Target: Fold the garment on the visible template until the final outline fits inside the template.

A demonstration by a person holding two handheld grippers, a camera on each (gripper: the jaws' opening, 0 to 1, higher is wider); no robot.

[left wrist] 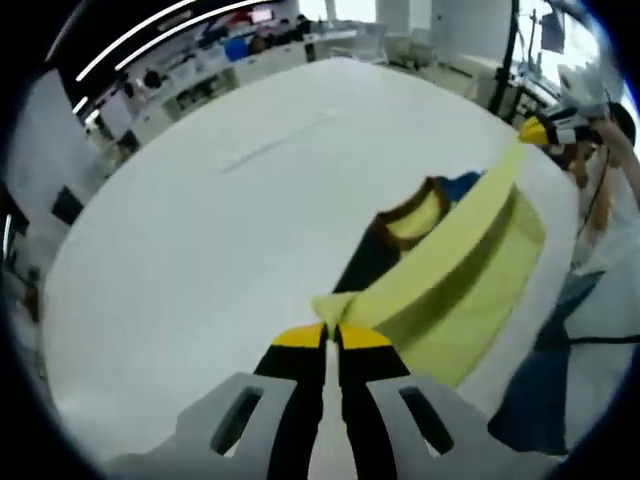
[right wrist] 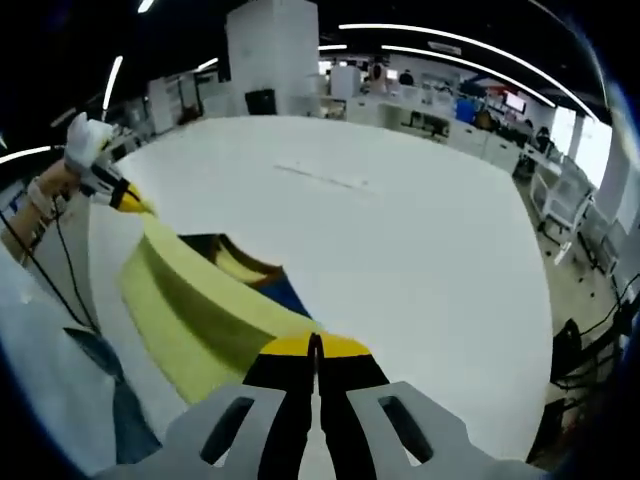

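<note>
I have the left gripper [left wrist: 331,333] and right gripper [right wrist: 315,346] each clamped on an edge of the yellow garment [left wrist: 455,270], stretched between them above the white table [left wrist: 200,250]. I judge equal tension and level hands will keep the fold straight.

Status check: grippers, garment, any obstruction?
Both hand-held grippers, left and right, shut on yellow garment, stretched above white table. No obstruction seen.

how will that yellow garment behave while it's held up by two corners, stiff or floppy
Probably floppy: the yellow garment sags between the left gripper and right gripper. Likely light, since pinched edges carry it. It may swing or crease easily.
</note>
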